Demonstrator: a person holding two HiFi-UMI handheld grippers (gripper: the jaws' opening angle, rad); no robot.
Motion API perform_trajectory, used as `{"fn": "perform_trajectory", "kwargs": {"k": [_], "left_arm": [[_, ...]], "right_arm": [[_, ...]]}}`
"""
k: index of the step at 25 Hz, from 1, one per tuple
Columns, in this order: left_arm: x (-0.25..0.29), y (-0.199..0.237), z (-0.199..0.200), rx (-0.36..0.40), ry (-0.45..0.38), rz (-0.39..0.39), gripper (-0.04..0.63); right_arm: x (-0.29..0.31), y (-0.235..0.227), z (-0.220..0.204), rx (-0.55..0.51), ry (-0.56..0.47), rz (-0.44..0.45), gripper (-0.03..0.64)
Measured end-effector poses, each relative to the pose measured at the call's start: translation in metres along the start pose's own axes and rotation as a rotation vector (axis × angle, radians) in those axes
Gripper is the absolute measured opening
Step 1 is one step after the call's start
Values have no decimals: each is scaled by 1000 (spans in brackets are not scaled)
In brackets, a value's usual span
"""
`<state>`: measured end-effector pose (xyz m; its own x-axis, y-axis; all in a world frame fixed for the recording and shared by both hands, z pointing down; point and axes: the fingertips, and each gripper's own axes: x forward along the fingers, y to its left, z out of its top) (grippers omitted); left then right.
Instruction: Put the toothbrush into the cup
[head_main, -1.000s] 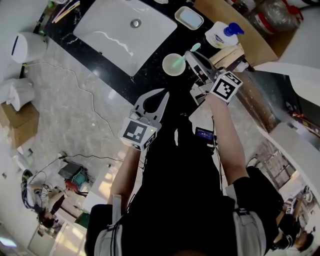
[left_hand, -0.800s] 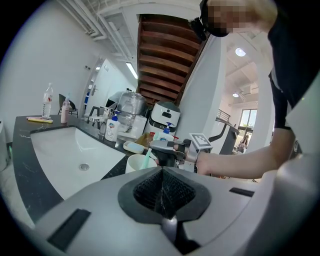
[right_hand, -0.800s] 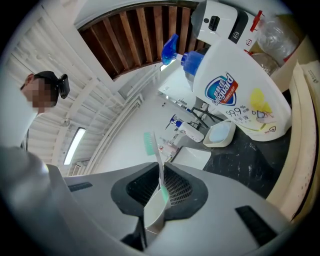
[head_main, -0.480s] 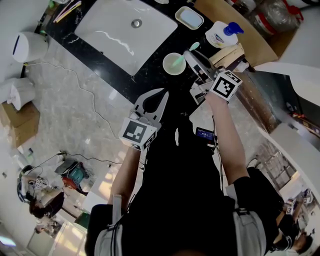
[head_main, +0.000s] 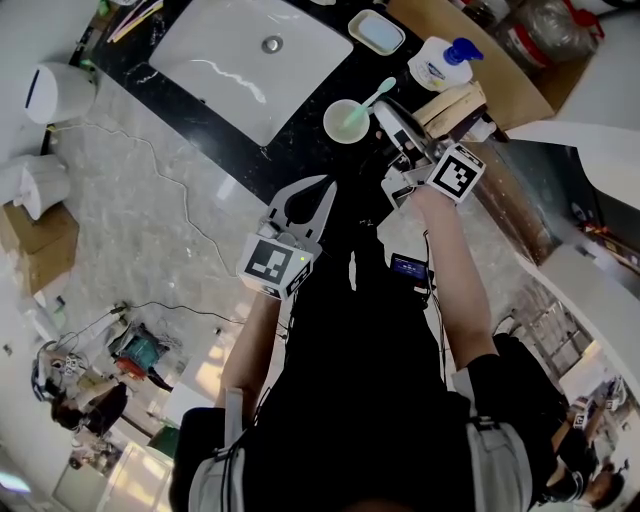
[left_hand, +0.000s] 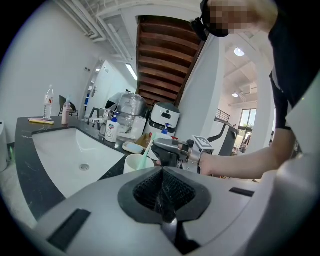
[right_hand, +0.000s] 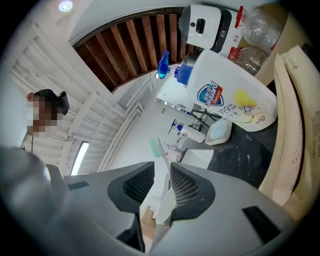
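Right gripper view: the right gripper's (right_hand: 162, 169) jaws are held narrowly parted, the toothbrush (right_hand: 164, 202) loose between them and propped in the cup (head_main: 331, 112). The left gripper's (left_hand: 162, 172) jaws are pressed together on nothing.

Toothbrush (head_main: 372, 97) is seen leaning in the cup (head_main: 345, 122), green head up past the rim, on the black counter (head_main: 300, 150) beside the sink (head_main: 250, 50). R gripper (head_main: 386, 108) is held just beside the toothbrush. L gripper (head_main: 322, 188) is held nearer the body, well apart. Soap bottle (head_main: 437, 62) & dish (head_main: 377, 32) are set further back.
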<state>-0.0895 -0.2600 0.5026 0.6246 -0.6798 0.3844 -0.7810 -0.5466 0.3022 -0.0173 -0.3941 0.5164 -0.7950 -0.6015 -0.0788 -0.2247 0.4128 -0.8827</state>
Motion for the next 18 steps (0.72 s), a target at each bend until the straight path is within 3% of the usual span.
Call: {"fn": "perform_trajectory", "kwargs": {"k": [5,7,14,18], "left_arm": [[-5,-10,-3,9,0,3,11],[-9,-16,-4,13,-2,8,11],[-27,-40,-14,21,-12,60,11],[-39,-54,-18,1,-29,91,11]], "right_arm": [[-15,15,-14,8,9,27,91],[-24,22,-25,-41,33,28,90],[-53,60,-62,-473,201,-9,40],[-69,92,-87,-647,292,49,32]]}}
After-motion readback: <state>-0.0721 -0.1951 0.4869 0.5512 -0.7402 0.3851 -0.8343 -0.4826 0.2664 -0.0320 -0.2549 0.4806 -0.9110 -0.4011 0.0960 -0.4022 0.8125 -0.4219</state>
